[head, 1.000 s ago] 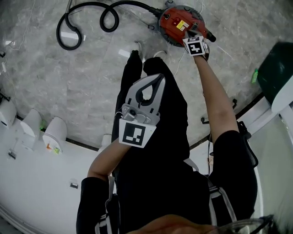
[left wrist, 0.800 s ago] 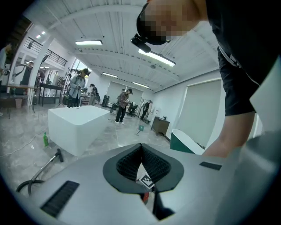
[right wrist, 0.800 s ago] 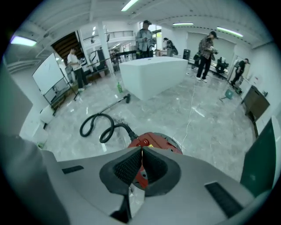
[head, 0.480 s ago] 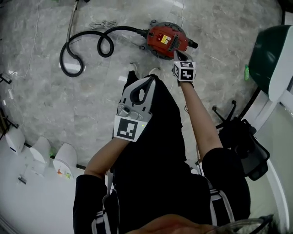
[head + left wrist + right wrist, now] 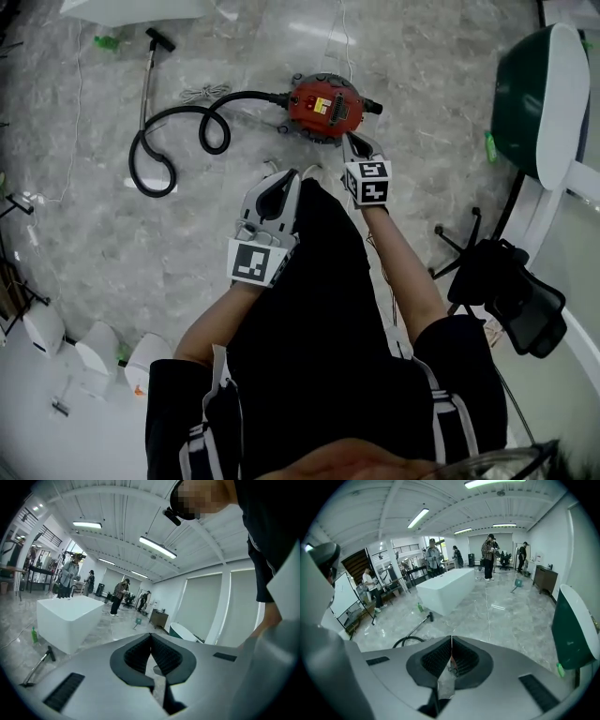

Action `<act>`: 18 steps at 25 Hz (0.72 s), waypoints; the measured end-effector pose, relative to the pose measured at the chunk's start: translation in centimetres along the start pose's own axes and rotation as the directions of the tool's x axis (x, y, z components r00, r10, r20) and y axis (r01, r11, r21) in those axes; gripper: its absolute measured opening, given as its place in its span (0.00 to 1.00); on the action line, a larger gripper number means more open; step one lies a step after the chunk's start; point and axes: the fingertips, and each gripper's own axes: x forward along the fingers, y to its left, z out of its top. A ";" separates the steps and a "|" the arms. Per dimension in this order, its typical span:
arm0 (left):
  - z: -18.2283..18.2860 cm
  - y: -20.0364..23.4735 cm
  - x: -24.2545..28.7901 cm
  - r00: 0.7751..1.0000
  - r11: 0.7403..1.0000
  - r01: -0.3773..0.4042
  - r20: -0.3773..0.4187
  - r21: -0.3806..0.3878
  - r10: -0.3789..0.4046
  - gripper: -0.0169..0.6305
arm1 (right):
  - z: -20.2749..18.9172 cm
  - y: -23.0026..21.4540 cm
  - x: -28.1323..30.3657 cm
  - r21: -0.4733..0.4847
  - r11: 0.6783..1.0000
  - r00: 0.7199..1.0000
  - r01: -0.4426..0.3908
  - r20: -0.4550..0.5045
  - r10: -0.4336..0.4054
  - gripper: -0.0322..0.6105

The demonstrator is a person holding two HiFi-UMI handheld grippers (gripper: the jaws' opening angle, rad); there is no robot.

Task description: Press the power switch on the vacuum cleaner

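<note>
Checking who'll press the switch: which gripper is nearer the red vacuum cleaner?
Right. The right gripper hangs just short of the vacuum cleaner; the left gripper sits farther back, over the person's legs.

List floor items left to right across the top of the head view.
hose → vacuum → green tub

Bright, even illumination from long white ceiling strip lights [image 5: 158, 548]. Pale glare streaks on glossy grey marble floor [image 5: 422, 75]. Strong fisheye curvature, dark vignetted corners.
</note>
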 end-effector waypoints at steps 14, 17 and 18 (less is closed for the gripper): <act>4.0 -4.3 -0.3 0.985 0.984 0.168 0.027 0.058 -0.170 0.05 | 9.5 7.4 -16.3 0.047 0.998 0.936 -0.040 0.351 0.021 0.08; 5.4 -6.2 0.5 0.975 0.973 0.213 0.045 0.092 -0.217 0.05 | 12.4 7.5 -19.7 0.046 0.999 0.901 -0.029 0.433 0.007 0.08; 5.8 -6.6 0.7 0.972 0.969 0.223 0.054 0.109 -0.229 0.05 | 13.1 7.5 -20.7 0.048 0.999 0.889 -0.024 0.458 -0.001 0.08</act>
